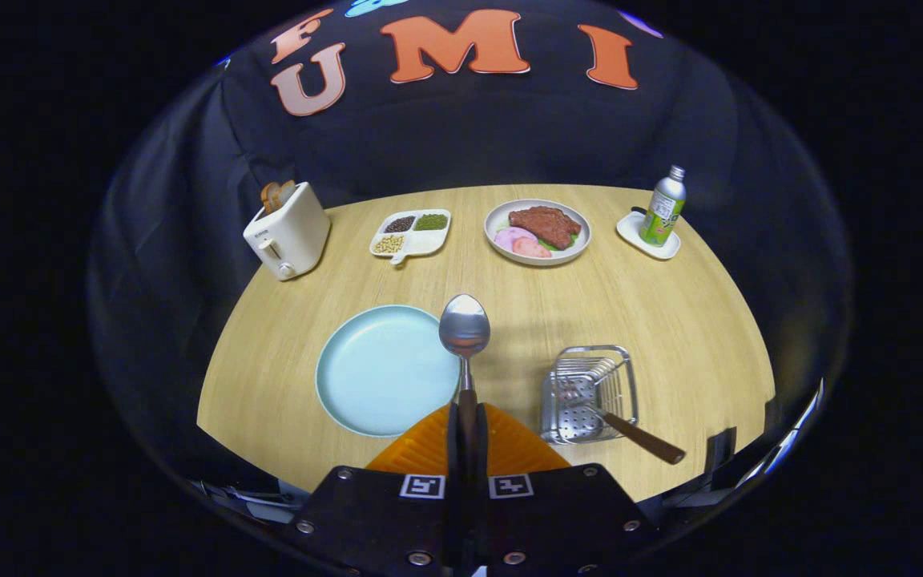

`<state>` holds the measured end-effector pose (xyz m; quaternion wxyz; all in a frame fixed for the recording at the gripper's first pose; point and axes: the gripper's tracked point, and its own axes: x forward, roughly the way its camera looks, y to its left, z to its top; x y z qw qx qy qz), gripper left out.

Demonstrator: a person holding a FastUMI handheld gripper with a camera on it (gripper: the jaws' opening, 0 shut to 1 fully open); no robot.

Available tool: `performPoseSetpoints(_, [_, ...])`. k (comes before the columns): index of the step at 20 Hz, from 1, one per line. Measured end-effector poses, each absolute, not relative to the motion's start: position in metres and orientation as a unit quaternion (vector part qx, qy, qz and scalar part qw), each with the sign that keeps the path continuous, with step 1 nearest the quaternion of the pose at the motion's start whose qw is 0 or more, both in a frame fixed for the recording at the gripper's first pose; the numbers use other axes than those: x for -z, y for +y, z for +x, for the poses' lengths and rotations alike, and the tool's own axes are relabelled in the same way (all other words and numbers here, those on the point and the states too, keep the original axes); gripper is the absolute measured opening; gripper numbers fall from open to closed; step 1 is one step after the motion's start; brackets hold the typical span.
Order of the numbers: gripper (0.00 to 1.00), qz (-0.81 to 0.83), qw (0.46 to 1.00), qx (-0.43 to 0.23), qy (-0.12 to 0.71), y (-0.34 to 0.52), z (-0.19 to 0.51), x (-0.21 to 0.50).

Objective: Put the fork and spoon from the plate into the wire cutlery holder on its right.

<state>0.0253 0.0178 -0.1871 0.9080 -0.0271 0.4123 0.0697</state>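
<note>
gripper view | rides on gripper [466, 437] | faces forward, down over table [670, 320] | raised, whole tabletop seen

Bench [670, 320]: light wood grain. Pale blue plate [385, 370] near front, bare. Wire cutlery holder [590, 393] to plate's right, apart from it, brown-handled utensil [644, 439] leaning out over its rim. Far side, in row: white toaster [287, 232] with bread slices in slots; white divided dish [412, 234] with beans; round plate of meat [538, 231]; small white coaster tray [648, 236] carrying upright bottle [663, 207]. All well apart.
</note>
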Motion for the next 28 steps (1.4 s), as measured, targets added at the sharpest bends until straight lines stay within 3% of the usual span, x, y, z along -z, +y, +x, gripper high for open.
performPoseSetpoints(9, [0.06, -0.084, 0.867, -0.054, 0.488, -0.052, 0.001, 0.186])
performPoseSetpoints(20, [0.06, -0.105, 0.810, -0.055, 0.574, -0.061, 0.009, 0.215])
performPoseSetpoints(27, [0.16, -0.106, 0.821, -0.054, 0.558, -0.055, 0.029, 0.208])
performPoseSetpoints(28, [0.24, -0.106, 0.826, -0.054, 0.551, -0.054, 0.032, 0.203])
